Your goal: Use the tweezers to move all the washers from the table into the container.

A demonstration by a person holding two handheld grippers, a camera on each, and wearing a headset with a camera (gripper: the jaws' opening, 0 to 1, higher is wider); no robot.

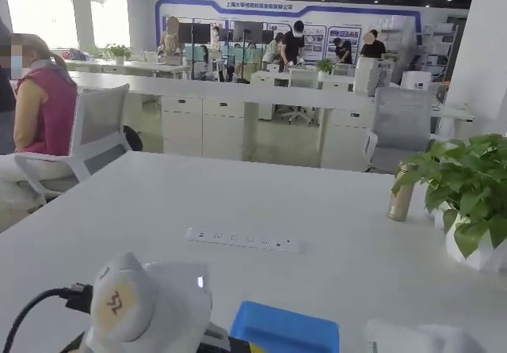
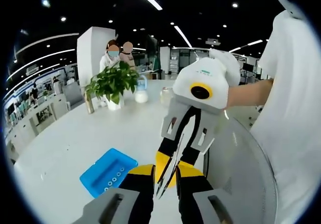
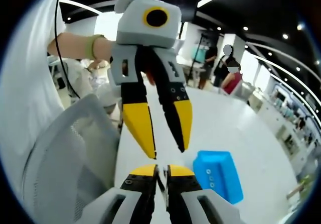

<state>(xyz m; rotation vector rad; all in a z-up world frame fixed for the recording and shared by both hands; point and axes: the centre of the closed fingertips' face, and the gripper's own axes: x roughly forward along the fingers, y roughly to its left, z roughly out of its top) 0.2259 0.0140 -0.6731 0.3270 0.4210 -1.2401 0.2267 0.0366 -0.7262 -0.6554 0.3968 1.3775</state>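
right gripper (image 3: pixel 161 174) clamped narrow on tweezers (image 2: pixel 168 174), thin metal legs pinched between the yellow tips. left gripper (image 3: pixel 168 151) facing it tip to tip, jaws spread wide, gripping nothing. tweezers reaching toward the gap between left fingers (image 3: pixel 139 128); cannot tell if touching. both grippers held up off the table (image 1: pixel 238 203) at its near edge, grey mesh chair back (image 3: pixel 75 148) just beside them.

blue container (image 1: pixel 283 329) flat on table at near edge, about mid-width, open top, near both grippers and apart from them. row of small rings (image 2: pixel 115 177) lying inside container along one wall. washer-like, too small to confirm or count.

power strip (image 1: pixel 244 240) mid table, beyond container. gold bottle (image 1: pixel 401 193) upright toward right edge. potted plant (image 1: pixel 467 187) in white pot just beside it at right edge. white chair (image 1: pixel 95 131) past far left corner, with a seated person in pink. in head view, white gripper backs at near edge on either side of container, jaws hidden.
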